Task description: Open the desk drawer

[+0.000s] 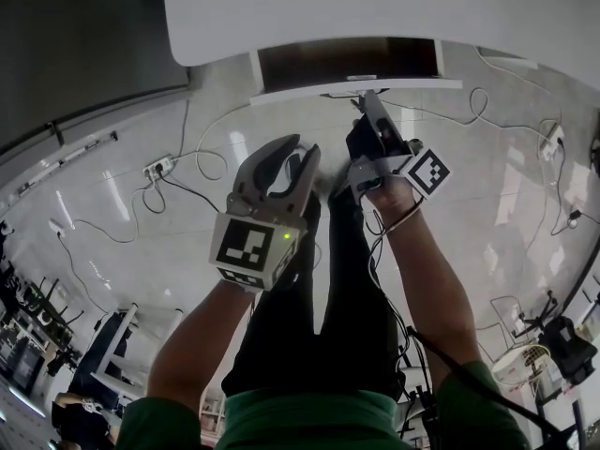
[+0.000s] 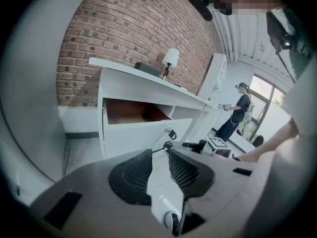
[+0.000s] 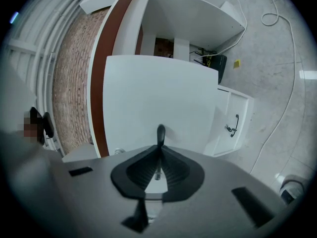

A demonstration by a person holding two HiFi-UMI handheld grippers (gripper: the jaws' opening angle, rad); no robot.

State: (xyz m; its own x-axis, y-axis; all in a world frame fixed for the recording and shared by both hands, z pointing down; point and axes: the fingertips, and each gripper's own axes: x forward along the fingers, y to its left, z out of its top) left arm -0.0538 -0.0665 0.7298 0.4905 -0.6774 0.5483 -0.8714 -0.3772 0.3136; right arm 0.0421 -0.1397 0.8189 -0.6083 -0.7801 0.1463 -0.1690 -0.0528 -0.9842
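The white desk (image 1: 375,7) fills the top of the head view. Its drawer (image 1: 356,85) stands partly pulled out, showing a brown inside (image 1: 347,59). My right gripper (image 1: 368,103) reaches level to the drawer front and is shut on the dark drawer handle (image 3: 160,133), which sticks up between its pads in the right gripper view. My left gripper (image 1: 302,150) hangs in the air to the left, short of the desk, jaws open and holding nothing. The left gripper view shows the open drawer (image 2: 143,130) from the side, with the right gripper (image 2: 208,145) at its front.
Cables and a power strip (image 1: 157,167) lie on the shiny floor on both sides. A lamp (image 2: 171,58) stands on the desk against a brick wall. A person (image 2: 237,110) stands far off. A lower cabinet door (image 3: 235,123) has its own handle.
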